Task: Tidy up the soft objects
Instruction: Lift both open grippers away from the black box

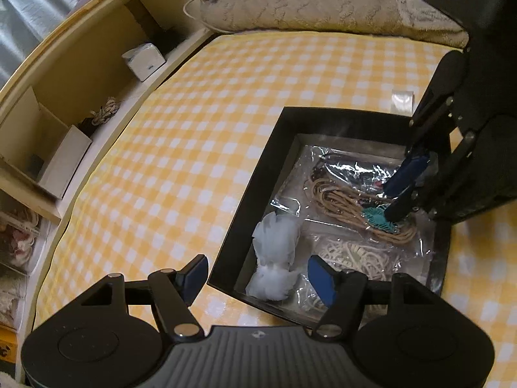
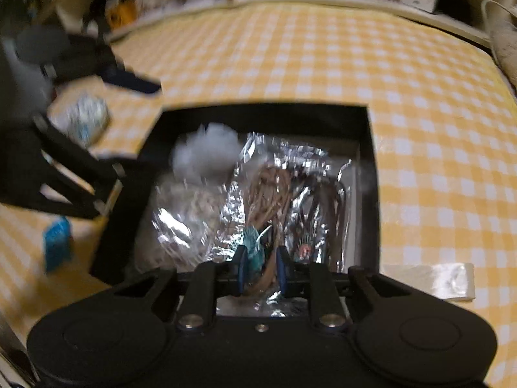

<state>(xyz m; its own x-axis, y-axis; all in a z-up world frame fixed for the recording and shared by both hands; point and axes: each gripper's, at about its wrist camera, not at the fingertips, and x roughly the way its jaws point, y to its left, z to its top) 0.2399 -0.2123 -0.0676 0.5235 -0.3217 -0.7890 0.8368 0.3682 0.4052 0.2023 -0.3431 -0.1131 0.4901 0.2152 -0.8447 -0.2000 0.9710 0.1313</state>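
A black box (image 1: 255, 174) lies open on the yellow checked bedsheet (image 1: 194, 123). In its near left corner rests a white fluffy tuft (image 1: 274, 255), also seen in the right wrist view (image 2: 206, 155). Beside it lie clear bags of cord: brown cord with a teal tag (image 1: 352, 207), white cord (image 1: 358, 255), and dark cord (image 2: 326, 203). My right gripper (image 2: 261, 268) reaches down into the box and is shut on the brown cord bag (image 2: 268, 194) at its teal tag (image 2: 253, 242). My left gripper (image 1: 257, 276) hangs open just above the tuft, holding nothing.
A wooden shelf unit (image 1: 80, 74) runs along the bed's left side, holding a small white box (image 1: 143, 59) and a knotted rope (image 1: 105, 113). A beige fluffy blanket (image 1: 307, 6) lies at the far end. A clear plastic piece (image 2: 429, 279) sits beside the box.
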